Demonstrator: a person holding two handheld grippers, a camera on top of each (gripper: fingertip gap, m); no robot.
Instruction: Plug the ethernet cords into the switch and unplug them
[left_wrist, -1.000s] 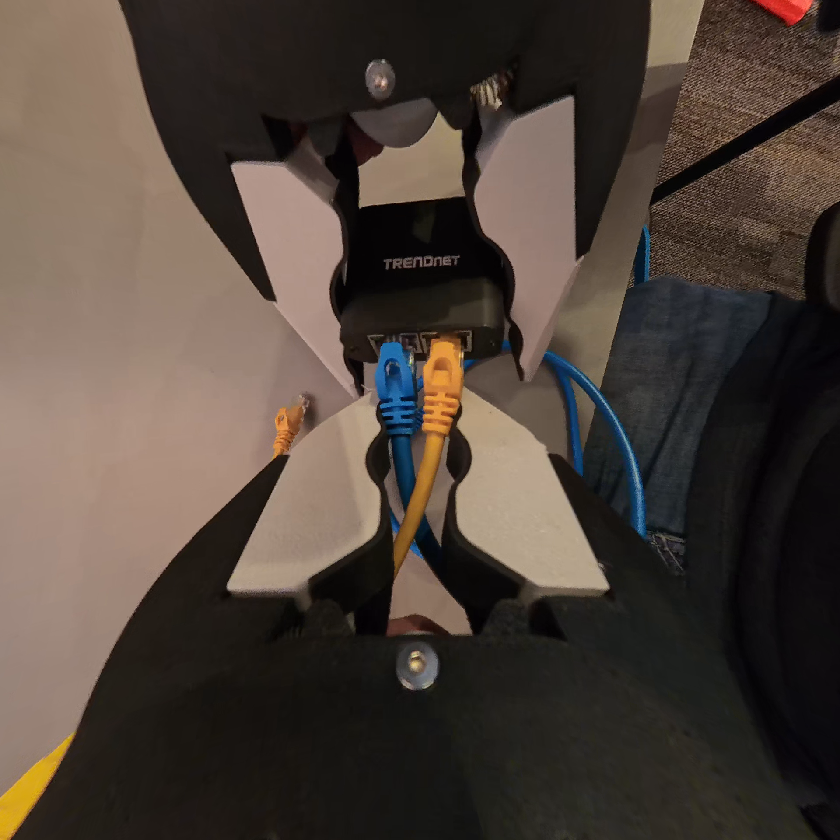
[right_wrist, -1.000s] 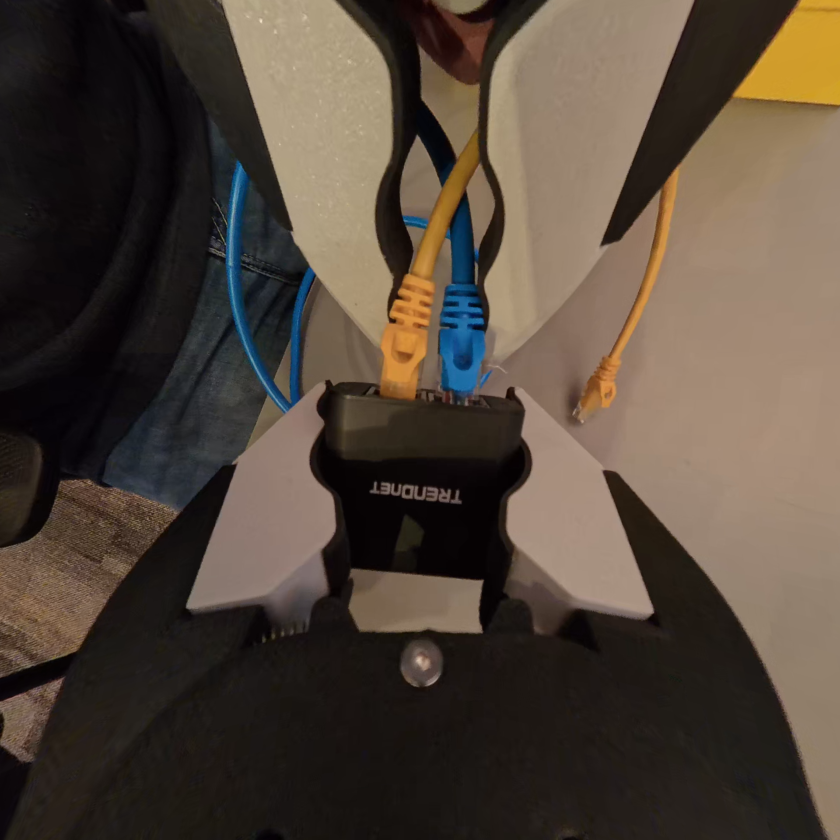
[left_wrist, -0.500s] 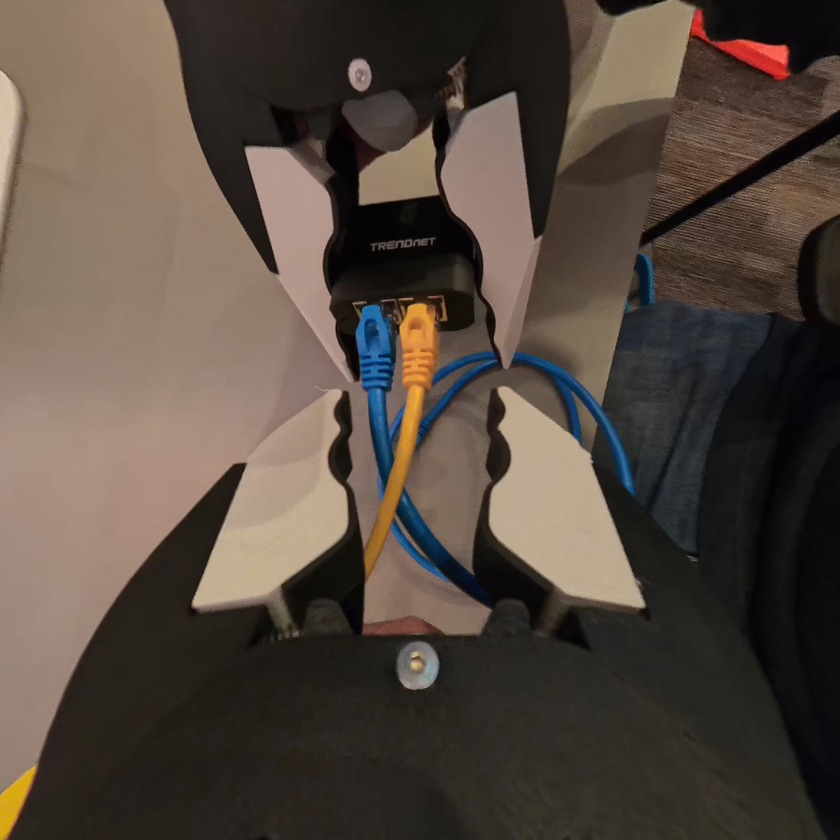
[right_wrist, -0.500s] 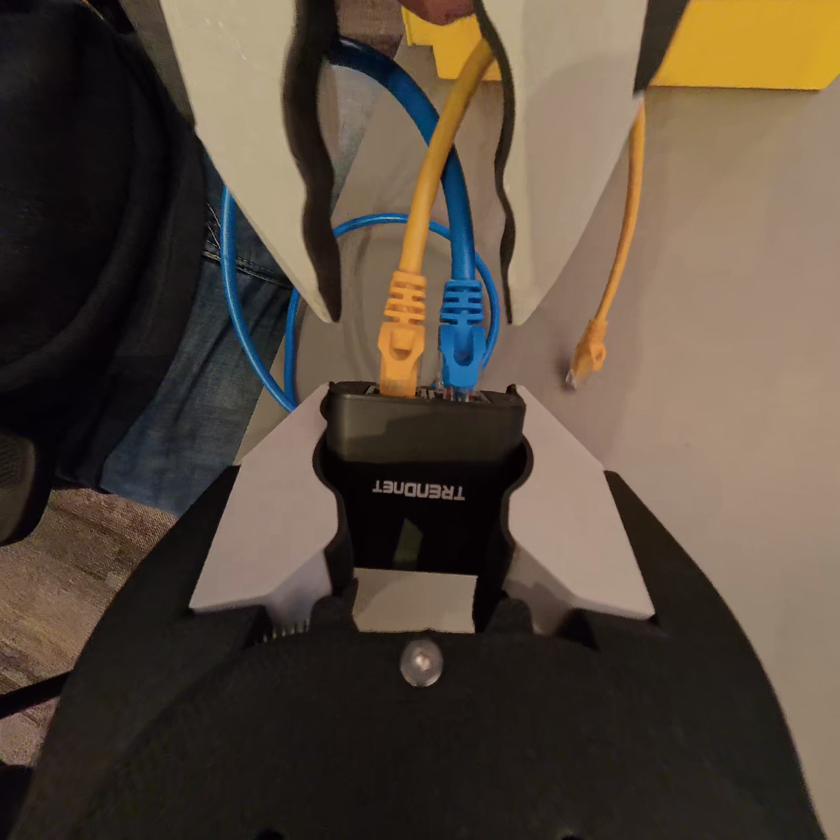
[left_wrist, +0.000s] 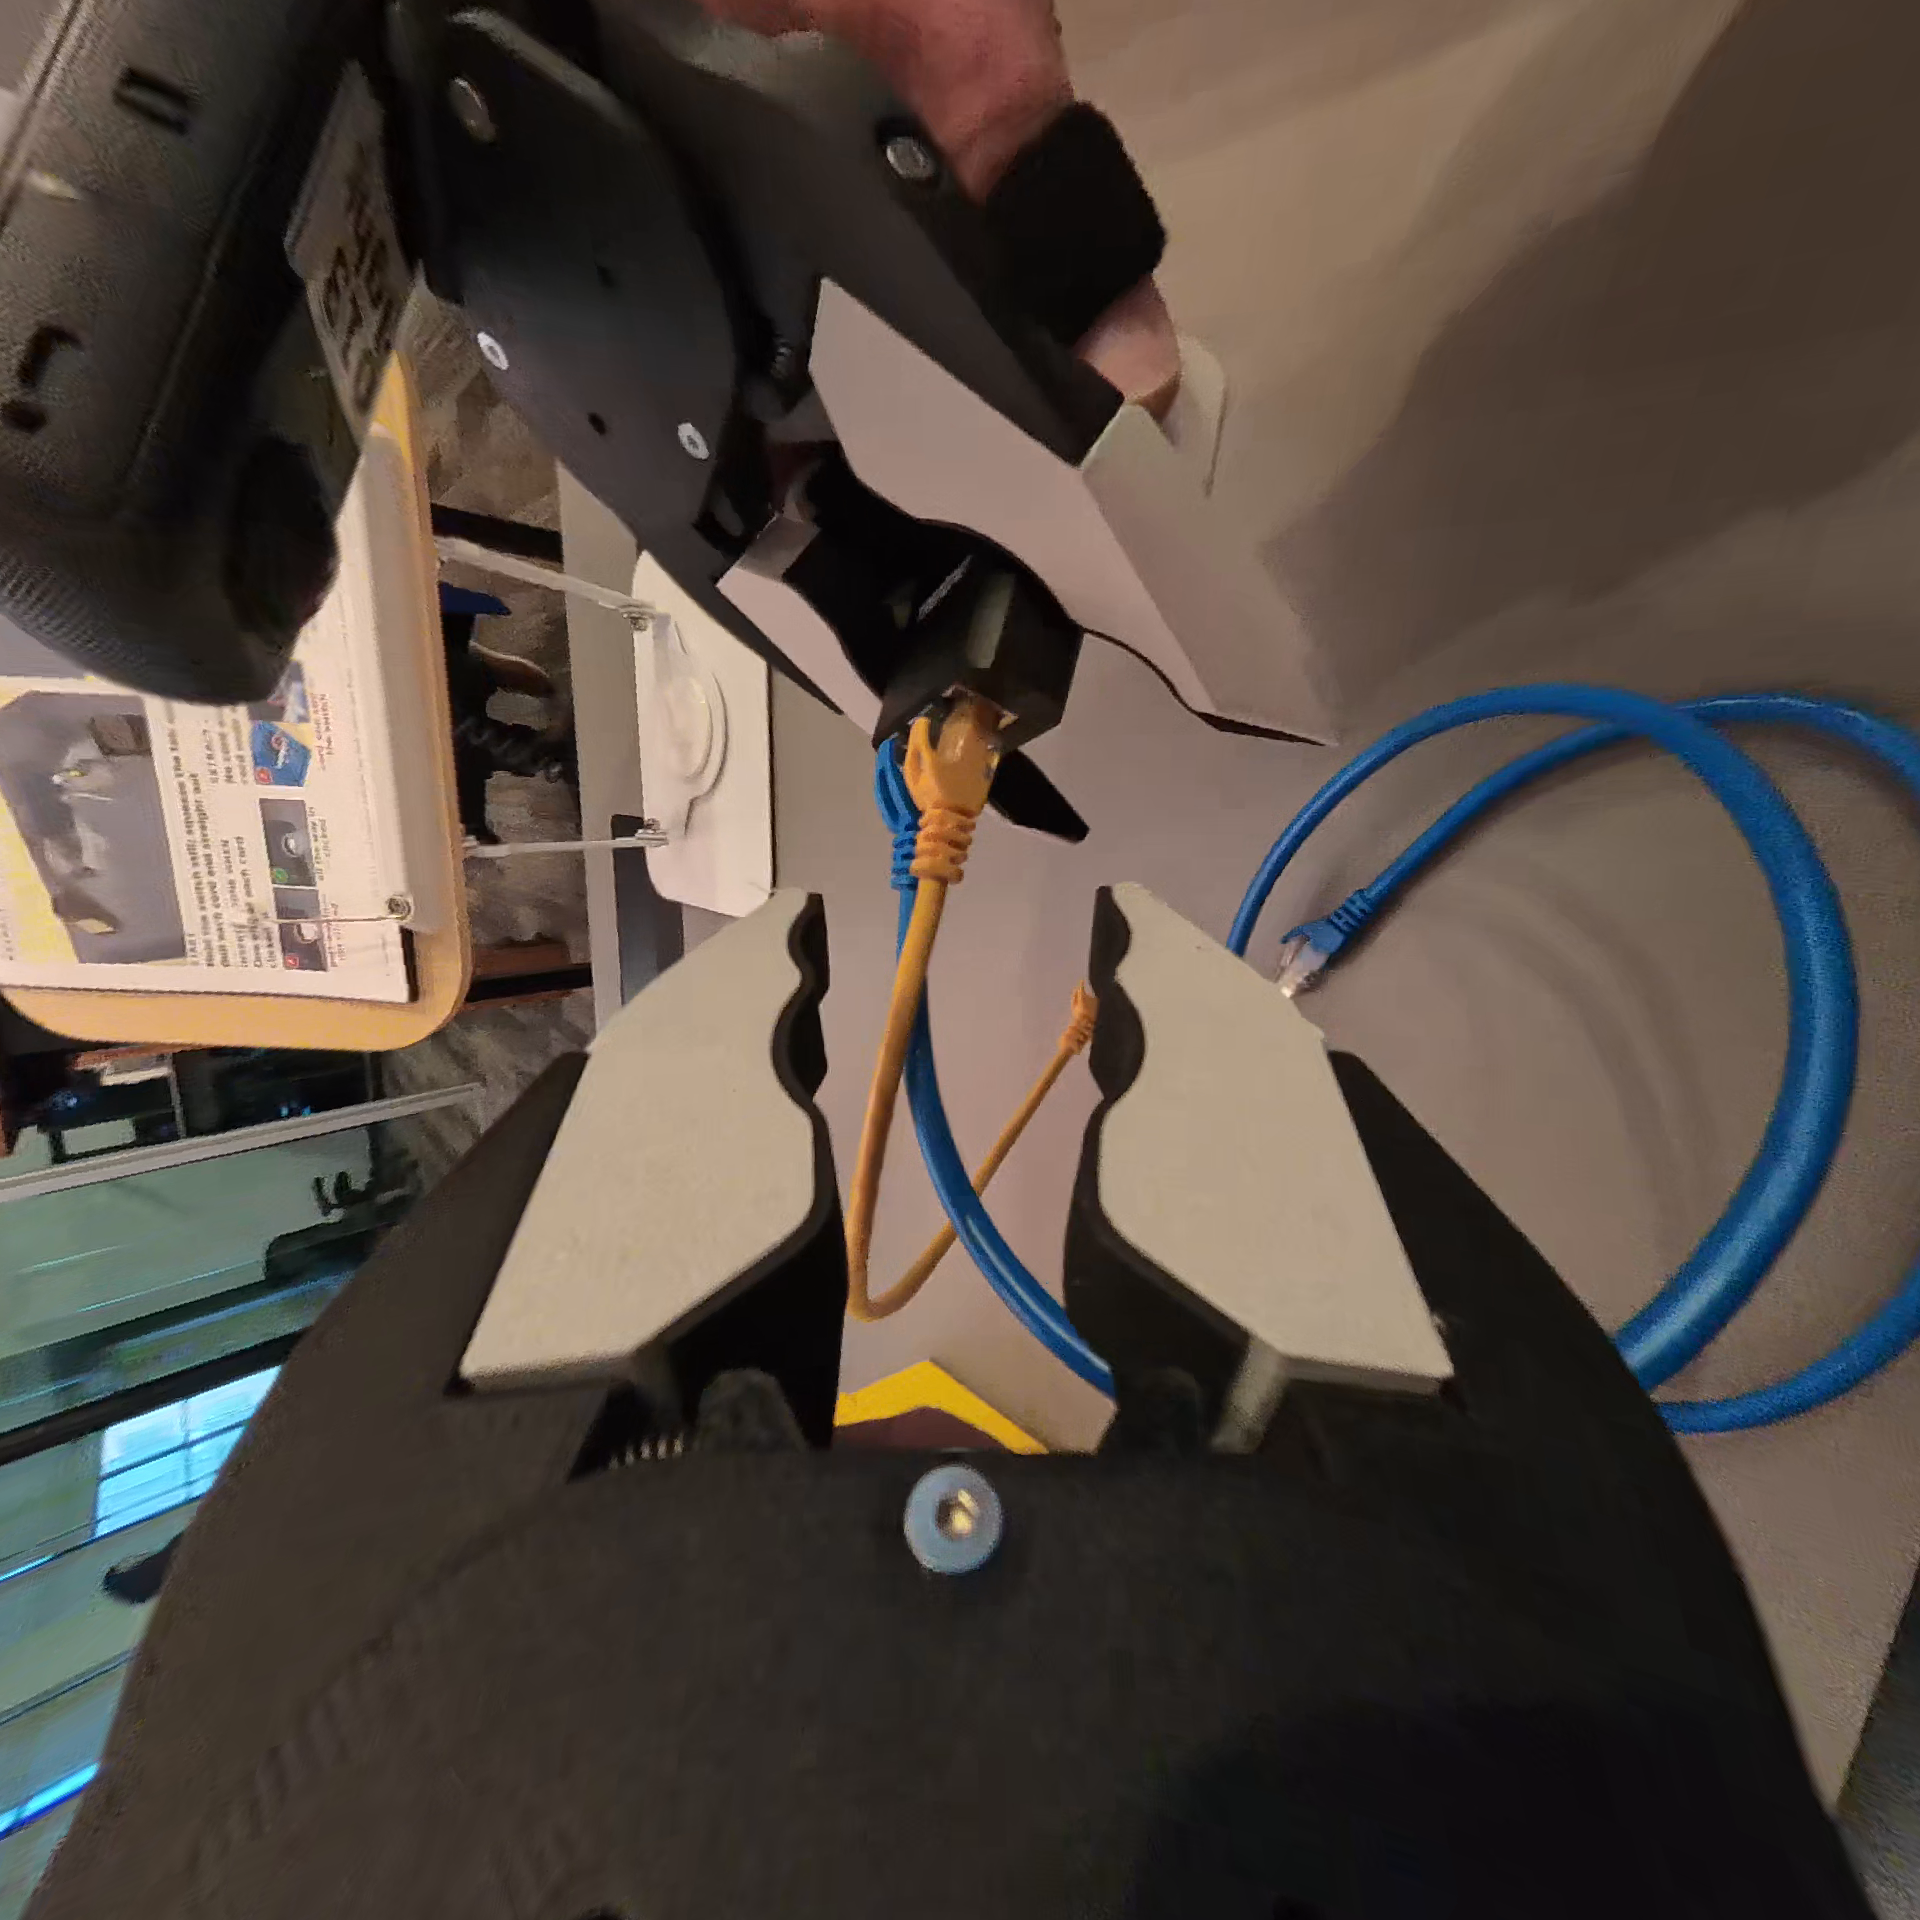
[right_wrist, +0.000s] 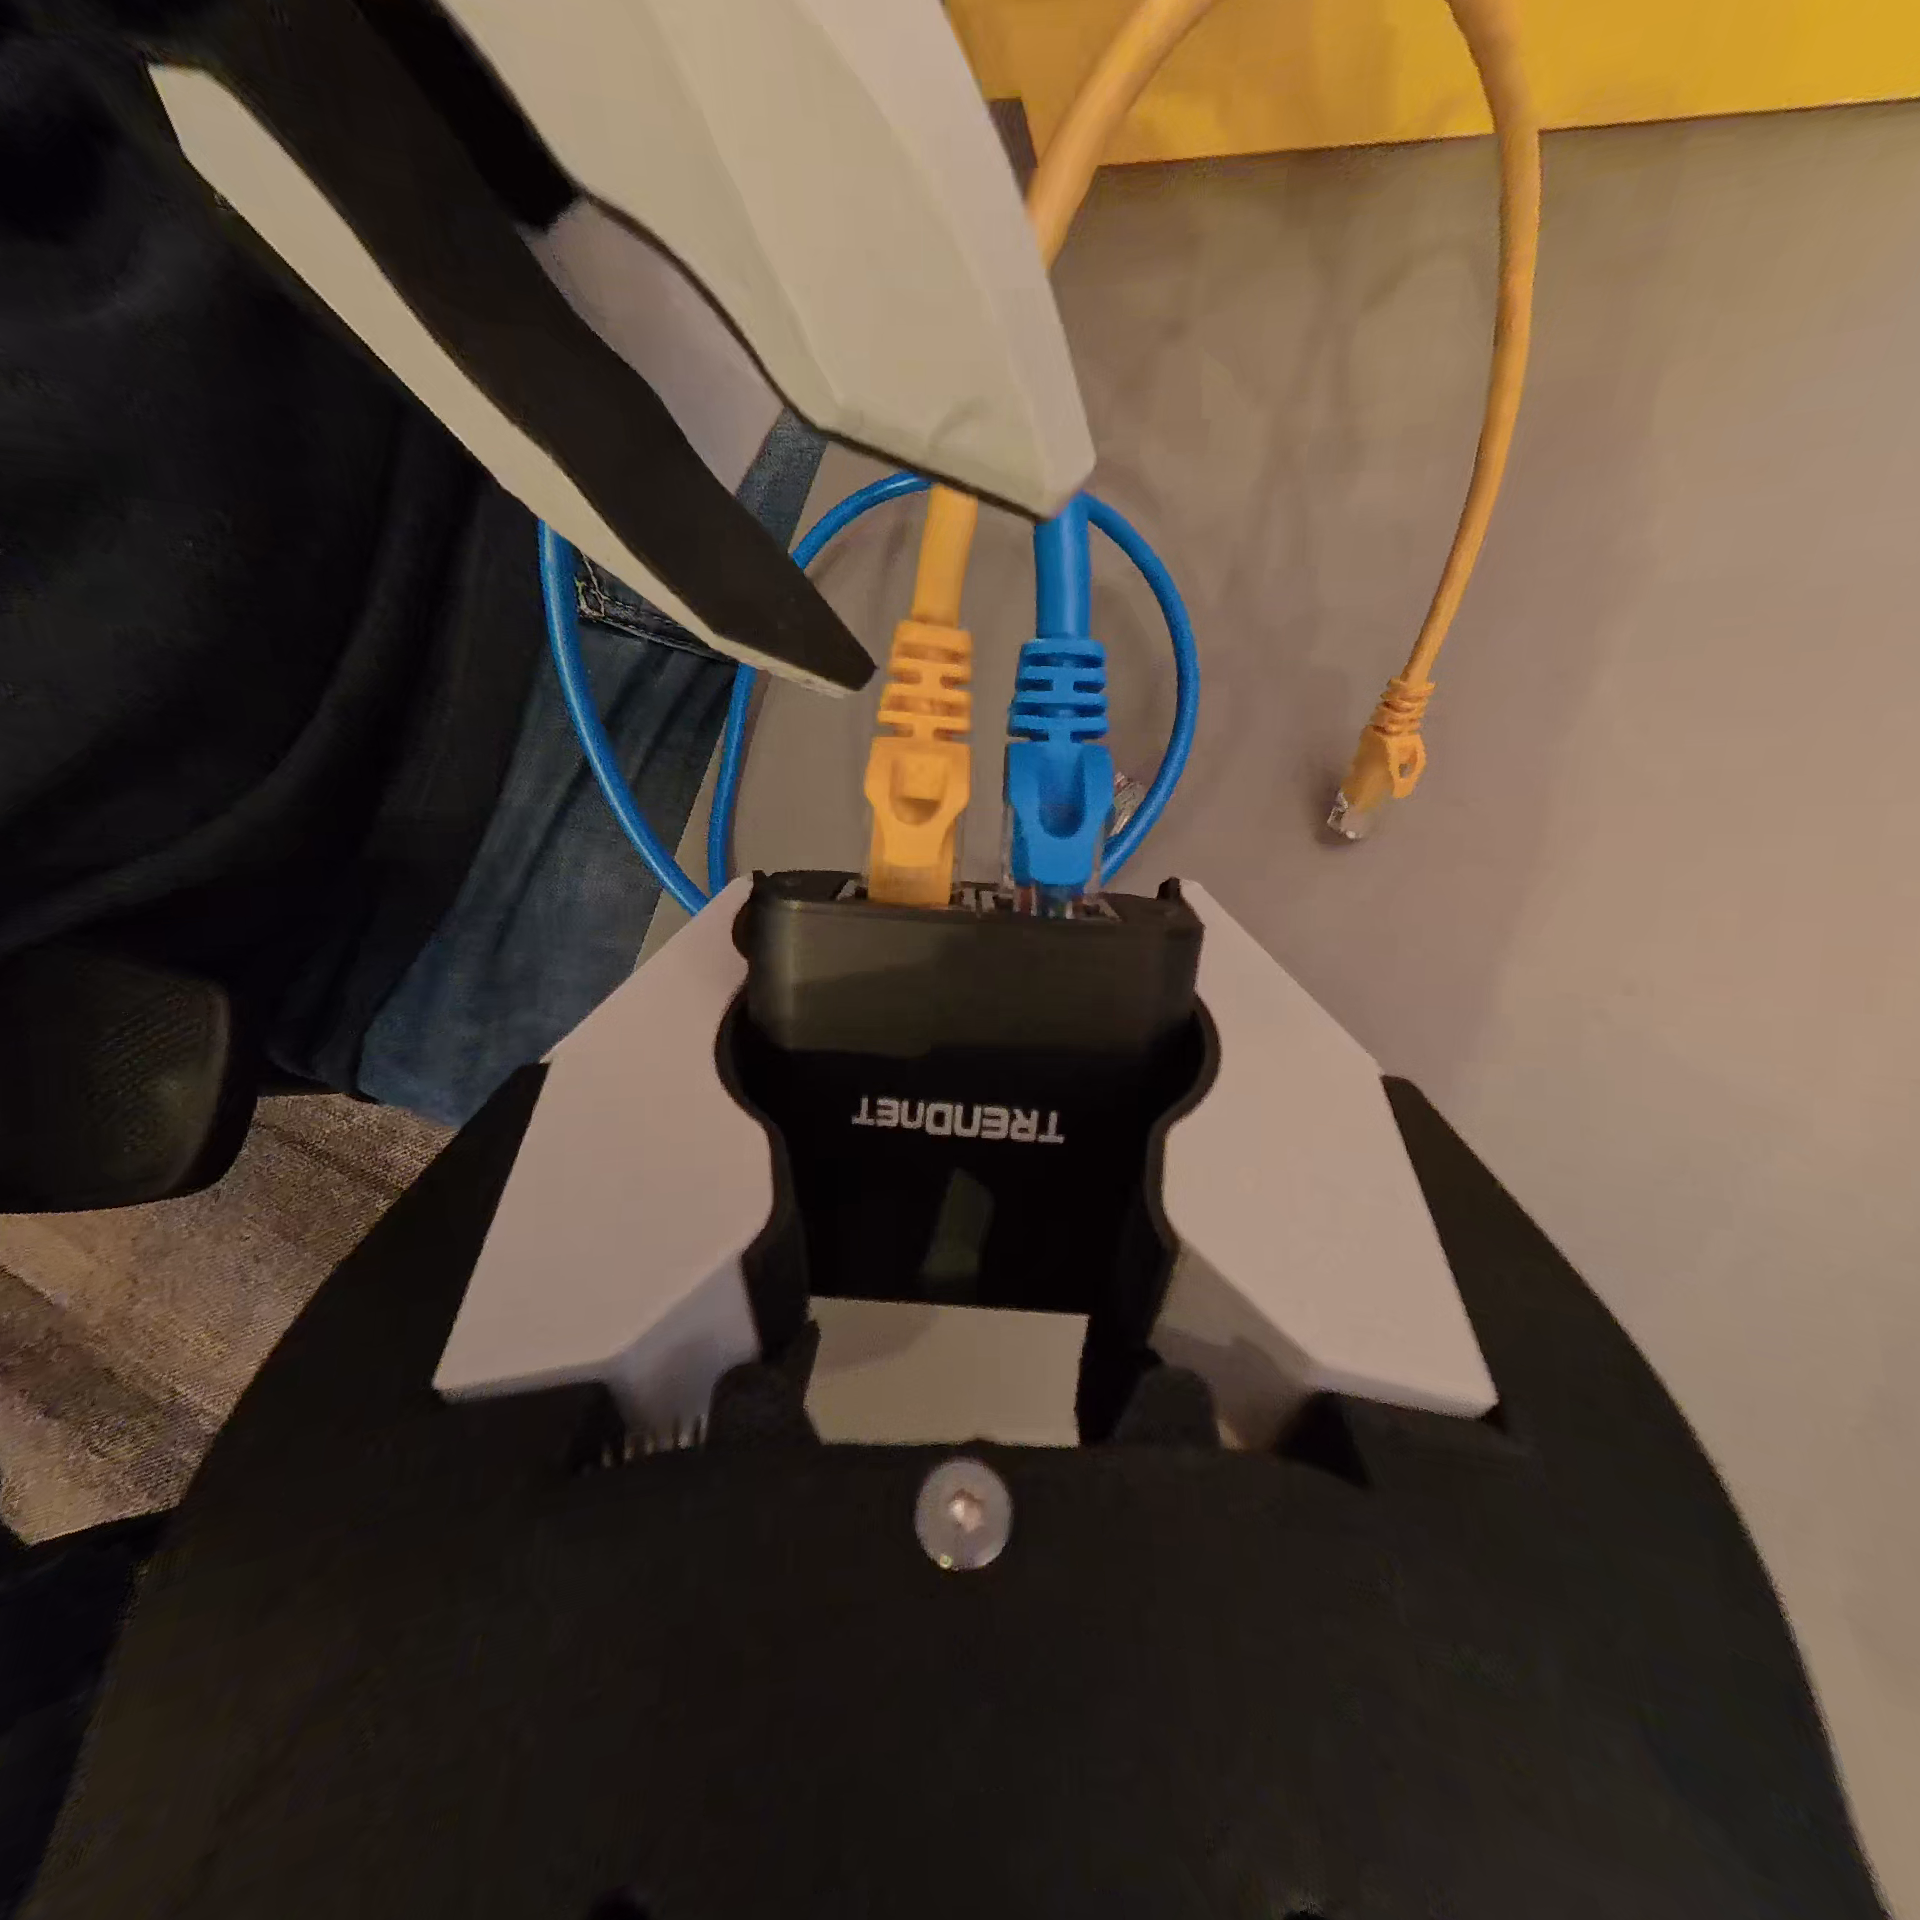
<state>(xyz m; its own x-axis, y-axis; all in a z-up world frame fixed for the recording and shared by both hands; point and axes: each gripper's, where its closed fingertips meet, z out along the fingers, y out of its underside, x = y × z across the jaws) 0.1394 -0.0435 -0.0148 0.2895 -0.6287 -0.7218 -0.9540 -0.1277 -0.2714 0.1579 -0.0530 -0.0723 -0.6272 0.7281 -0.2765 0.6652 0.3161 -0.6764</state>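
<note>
switch (right_wrist: 971, 1049) sits mid-frame, clamped in right gripper (right_wrist: 966, 904), orange plug (right_wrist: 914, 800) and blue plug (right_wrist: 1055, 800) seated in its top edge. left gripper (left_wrist: 956, 914), mid-frame, gapes around both cords, gripping nothing.

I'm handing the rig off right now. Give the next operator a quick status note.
Right gripper: shut on the black switch, held off the table.
Left gripper: open, empty, cords running between its fingers.
Orange plug and blue plug both sit in adjacent ports; their free ends lie on the table.
Done: plugging in. Left: unplug both.
</note>
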